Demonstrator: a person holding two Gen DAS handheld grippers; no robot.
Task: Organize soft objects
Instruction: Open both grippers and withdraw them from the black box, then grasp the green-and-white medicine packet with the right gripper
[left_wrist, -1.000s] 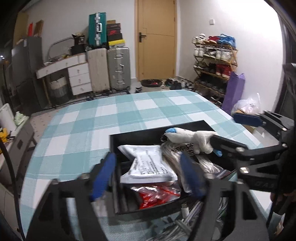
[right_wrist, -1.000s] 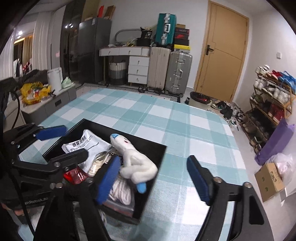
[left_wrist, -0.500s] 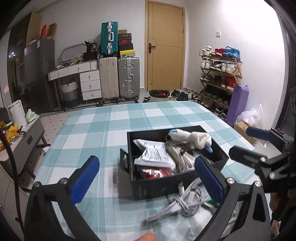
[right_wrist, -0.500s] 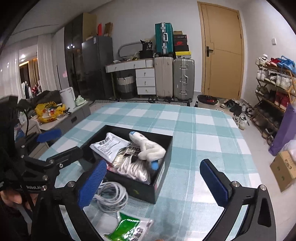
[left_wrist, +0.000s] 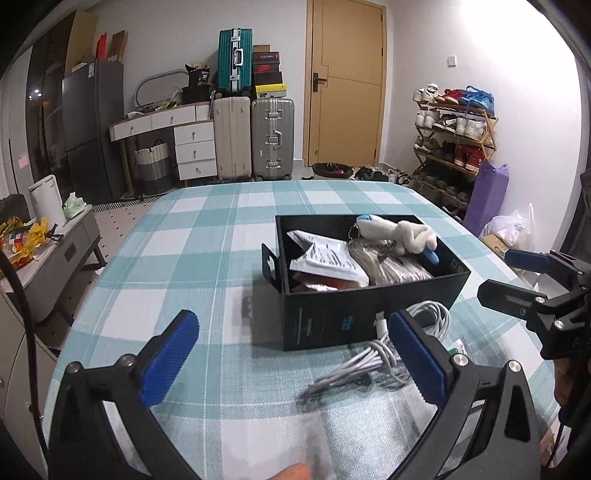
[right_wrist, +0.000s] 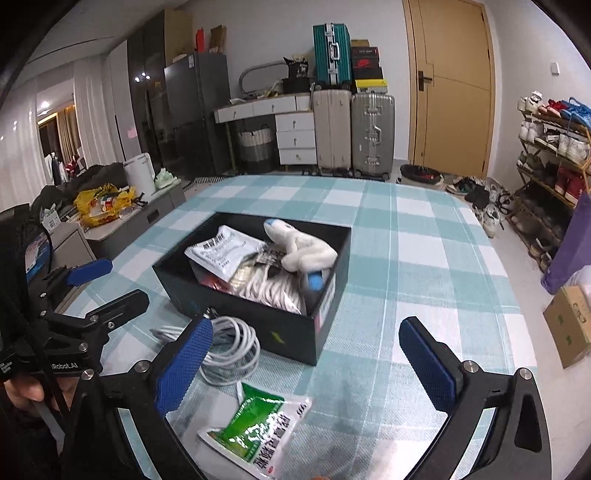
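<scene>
Left wrist view: black box (left_wrist: 373, 295) on checked tablecloth (left_wrist: 177, 258), long axis running away to the right.
Soft toy (left_wrist: 400, 234): white, lying on top of the packets at the box's far right; blue-tipped head points to the far left, blue foot to the near right.
White packet (left_wrist: 327, 256): inside box, left half.
Cable coil (right_wrist: 229, 347): on cloth, touching the box's near wall.
Green packet (right_wrist: 258, 432): flat, nearest the viewer.
Left gripper (left_wrist: 291, 358): jaws just opened wide, nothing between.
Right gripper (right_wrist: 314, 365): likewise spread, empty.
</scene>
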